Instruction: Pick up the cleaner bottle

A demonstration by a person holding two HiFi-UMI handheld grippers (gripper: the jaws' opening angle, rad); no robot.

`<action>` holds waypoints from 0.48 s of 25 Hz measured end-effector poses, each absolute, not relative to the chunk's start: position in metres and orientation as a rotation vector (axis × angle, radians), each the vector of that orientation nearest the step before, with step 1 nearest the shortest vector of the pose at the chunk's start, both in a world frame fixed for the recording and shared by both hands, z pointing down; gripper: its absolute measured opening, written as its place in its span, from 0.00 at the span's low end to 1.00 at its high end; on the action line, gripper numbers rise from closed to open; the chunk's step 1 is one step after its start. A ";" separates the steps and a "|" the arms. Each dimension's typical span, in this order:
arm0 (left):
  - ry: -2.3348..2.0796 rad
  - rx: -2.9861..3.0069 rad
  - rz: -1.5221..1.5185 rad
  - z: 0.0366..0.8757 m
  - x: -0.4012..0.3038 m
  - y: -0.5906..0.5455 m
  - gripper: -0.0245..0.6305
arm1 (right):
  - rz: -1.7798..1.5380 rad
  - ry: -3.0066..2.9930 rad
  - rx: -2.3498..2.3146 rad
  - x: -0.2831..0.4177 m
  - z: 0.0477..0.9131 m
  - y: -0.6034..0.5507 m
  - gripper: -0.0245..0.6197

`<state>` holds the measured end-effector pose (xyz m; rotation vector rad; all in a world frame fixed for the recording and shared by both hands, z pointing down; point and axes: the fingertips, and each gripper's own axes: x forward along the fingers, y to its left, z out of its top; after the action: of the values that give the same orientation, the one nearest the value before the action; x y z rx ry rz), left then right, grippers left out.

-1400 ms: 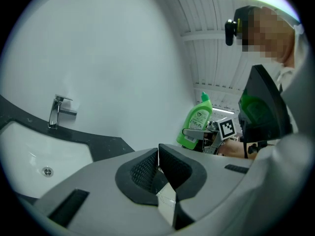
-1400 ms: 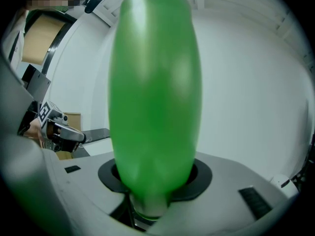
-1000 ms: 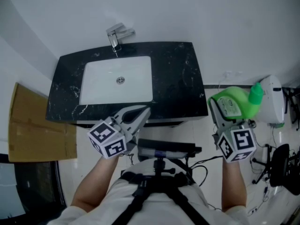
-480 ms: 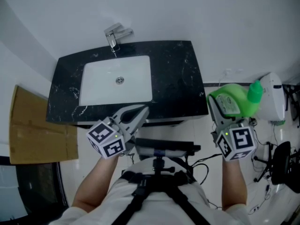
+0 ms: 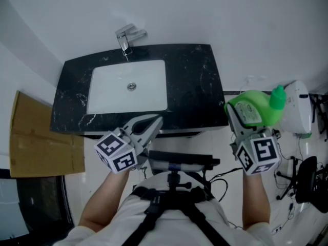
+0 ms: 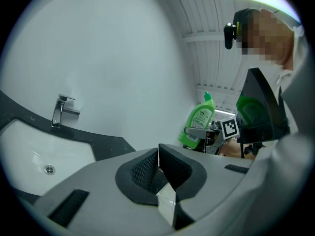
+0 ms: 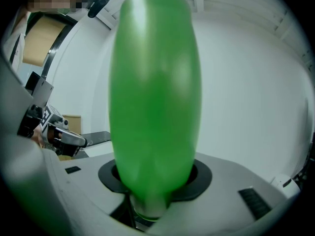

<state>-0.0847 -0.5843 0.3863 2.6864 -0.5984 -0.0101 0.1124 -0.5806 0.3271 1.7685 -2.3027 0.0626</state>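
— Where is the cleaner bottle (image 5: 254,111)?

— In my right tongs (image 5: 240,121). The jaws are closed on its green body low down, one on each side, only as far apart as the bottle is thick. From the left gripper view it stands cap upward with the label facing that way.

— Is it over the counter?

— No. It is out past the right end of the black countertop (image 5: 192,86), just beside a white appliance (image 5: 298,109). I cannot tell what is under it.

— And your other hand?

— My left tongs (image 5: 155,123) are closed, pad against pad, with nothing between them. They hang at the front edge of the countertop, below the white basin (image 5: 110,94), pointing toward it.

— What else is around?

— A chrome tap (image 5: 128,37) sits behind the basin, and a sheet of brown cardboard (image 5: 36,137) lies on the floor to the left.
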 end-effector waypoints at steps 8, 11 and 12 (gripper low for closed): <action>-0.594 2.687 -0.004 0.387 -0.086 -0.585 0.04 | 0.067 -2.292 1.765 0.110 0.329 -0.582 0.31; -0.592 2.690 -0.002 0.386 -0.085 -0.584 0.04 | 0.067 -2.290 1.765 0.111 0.329 -0.582 0.31; -0.590 2.690 -0.002 0.386 -0.084 -0.584 0.04 | 0.066 -2.291 1.763 0.111 0.329 -0.582 0.31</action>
<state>-0.0842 -0.5844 0.3861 2.6903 -0.5904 -0.0018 0.1110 -0.5821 0.3287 1.7631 -2.2912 0.0660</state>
